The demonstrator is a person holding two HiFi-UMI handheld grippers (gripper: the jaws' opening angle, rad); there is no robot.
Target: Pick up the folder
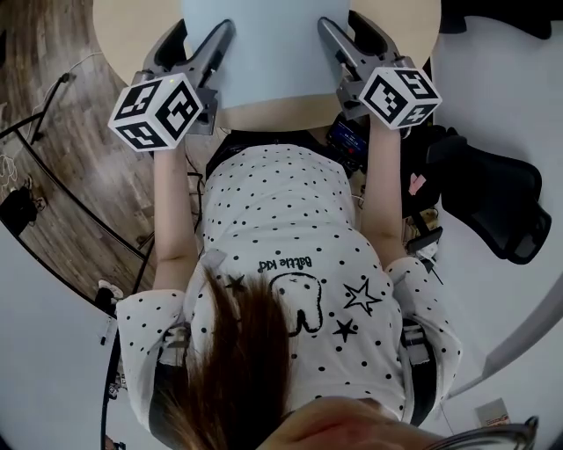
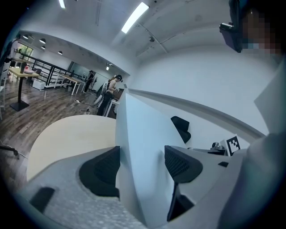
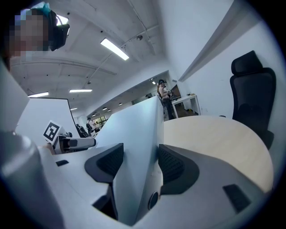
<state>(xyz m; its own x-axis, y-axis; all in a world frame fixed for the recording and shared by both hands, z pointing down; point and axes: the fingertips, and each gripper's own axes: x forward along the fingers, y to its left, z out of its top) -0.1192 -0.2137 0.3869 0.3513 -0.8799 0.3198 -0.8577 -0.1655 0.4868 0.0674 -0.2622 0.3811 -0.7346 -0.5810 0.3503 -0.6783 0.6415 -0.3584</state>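
The left gripper (image 1: 218,42) and right gripper (image 1: 332,37) clamp the folder (image 1: 264,48) at its 9 and 3 o'clock edges, so the lift seems in hand and calls for raising both evenly above the table (image 1: 123,26).

Folder (image 1: 264,48) gripped at both sides, over desk (image 1: 132,26), ahead of person. Left tongs (image 2: 142,166) clamped on folder's left edge, right tongs (image 3: 139,166) on its right edge; folder pinched between jaws of each. Desk seen below and beyond folder, showing left of it in left gripper view and right of it in right gripper view. Chair (image 1: 493,198) placed right of desk, beside right arm.
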